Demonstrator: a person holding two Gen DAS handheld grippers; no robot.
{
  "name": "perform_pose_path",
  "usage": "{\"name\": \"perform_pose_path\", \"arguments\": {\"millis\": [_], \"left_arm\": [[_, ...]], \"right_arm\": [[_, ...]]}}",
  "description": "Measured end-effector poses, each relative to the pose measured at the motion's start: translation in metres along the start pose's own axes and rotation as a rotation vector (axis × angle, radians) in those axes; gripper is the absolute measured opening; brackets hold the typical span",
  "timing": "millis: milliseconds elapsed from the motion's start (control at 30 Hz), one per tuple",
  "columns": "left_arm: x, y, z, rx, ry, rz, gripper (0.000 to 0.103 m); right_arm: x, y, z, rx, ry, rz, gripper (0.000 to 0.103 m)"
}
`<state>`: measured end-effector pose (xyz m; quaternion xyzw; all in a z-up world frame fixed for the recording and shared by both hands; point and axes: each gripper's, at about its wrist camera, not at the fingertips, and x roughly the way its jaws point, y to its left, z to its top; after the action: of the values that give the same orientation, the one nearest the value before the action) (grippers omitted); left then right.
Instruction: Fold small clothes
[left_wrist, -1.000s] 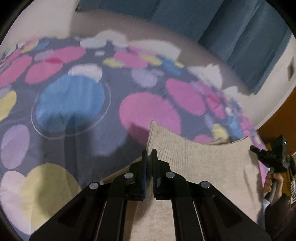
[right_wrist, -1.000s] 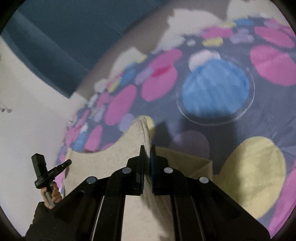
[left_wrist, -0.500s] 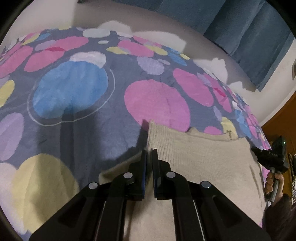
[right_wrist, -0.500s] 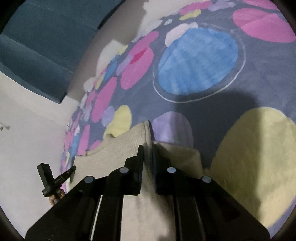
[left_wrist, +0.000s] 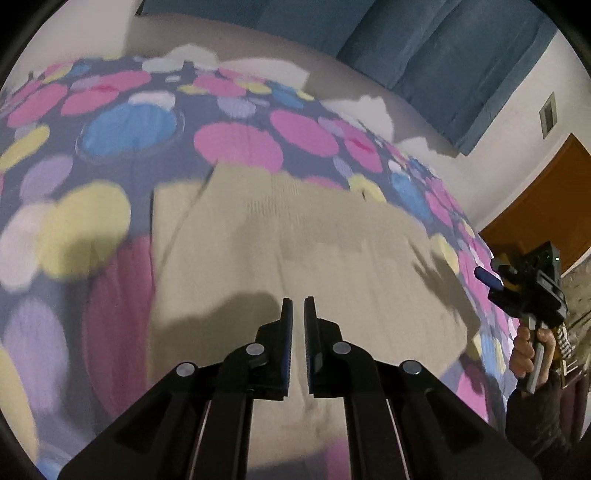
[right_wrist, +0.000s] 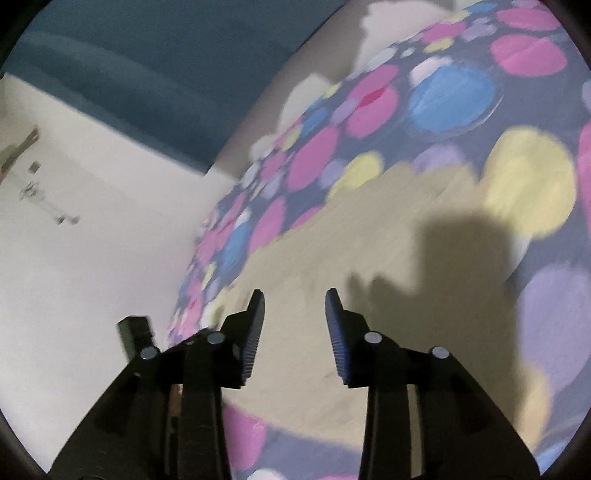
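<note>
Left wrist view first: the left claw (left_wrist: 298, 314) hangs above the beige ribbed knit garment (left_wrist: 295, 240) with its 2 black fingers (left_wrist: 284, 339) nearly pressed together, just a thin slit between the blue pads, and nothing pinched in there. The garment lies spread flat on the dark bedspread with pink, blue and yellow dots (left_wrist: 236, 144), with one flap of it sticking out on the left side. The claw's shadow falls on the knit right under the fingertips. Over at the right edge you can see the right claw (left_wrist: 487, 277) held by a bare hand (left_wrist: 526, 354), off past the garment's right edge. Behind the bed there's a blue curtain (left_wrist: 424, 44), a white wall (left_wrist: 517, 110) and an orange-brown wooden door (left_wrist: 546, 206). Picture's a bit smeary.

Right wrist view: the right claw (right_wrist: 294, 302) is spread wide, blue ribbed pads (right_wrist: 334, 325) well apart, holding nothing. It's up above the same beige garment (right_wrist: 369, 251), which fills the middle of the view and lies on the dotted bedspread (right_wrist: 454, 99). A big blocky shadow sits on the knit to the right of the fingers. The left claw (right_wrist: 135, 332) peeks in as a dark blocky bit at lower left, against the white wall (right_wrist: 92, 240). The blue curtain (right_wrist: 147, 66) runs along the top.
</note>
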<state>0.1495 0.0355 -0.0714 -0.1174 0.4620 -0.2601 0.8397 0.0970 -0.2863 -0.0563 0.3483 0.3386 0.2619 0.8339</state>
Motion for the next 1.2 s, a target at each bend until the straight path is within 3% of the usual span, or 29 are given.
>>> {"name": "perform_pose_path", "arguments": {"millis": [200, 333, 533, 700, 733, 800, 967, 1033, 1133, 1200], "left_arm": [[0.008, 0.012, -0.03, -0.073, 0.027, -0.008, 0.006], [0.009, 0.017, -0.035, -0.096, 0.022, -0.023, 0.006], [0.007, 0.017, -0.037, -0.09, 0.007, -0.028, 0.006], [-0.013, 0.026, -0.034, -0.113, -0.053, -0.044, 0.007], [-0.016, 0.031, -0.033, -0.125, -0.06, -0.041, 0.009], [-0.02, 0.039, -0.032, -0.146, -0.066, -0.03, 0.024], [-0.018, 0.061, -0.028, -0.21, -0.052, -0.056, 0.025], [-0.014, 0.066, -0.024, -0.225, -0.033, -0.089, 0.032], [-0.008, 0.077, -0.017, -0.263, -0.026, -0.145, 0.048], [-0.004, 0.085, -0.011, -0.303, -0.029, -0.2, 0.067]], "right_arm": [[0.04, 0.024, -0.059, -0.018, 0.15, 0.041, 0.037], [0.072, 0.011, -0.083, -0.016, 0.234, -0.093, 0.037], [0.07, 0.002, -0.086, 0.041, 0.202, -0.027, 0.038], [0.072, 0.008, -0.088, -0.017, 0.189, -0.004, 0.052], [0.073, 0.009, -0.089, -0.029, 0.186, 0.0, 0.054], [0.073, 0.011, -0.09, -0.047, 0.177, 0.005, 0.057], [0.069, 0.014, -0.093, -0.086, 0.166, 0.011, 0.063], [0.067, 0.015, -0.094, -0.095, 0.165, 0.016, 0.065], [0.066, 0.016, -0.096, -0.107, 0.163, 0.029, 0.069], [0.064, 0.019, -0.098, -0.123, 0.165, 0.044, 0.076]]}}
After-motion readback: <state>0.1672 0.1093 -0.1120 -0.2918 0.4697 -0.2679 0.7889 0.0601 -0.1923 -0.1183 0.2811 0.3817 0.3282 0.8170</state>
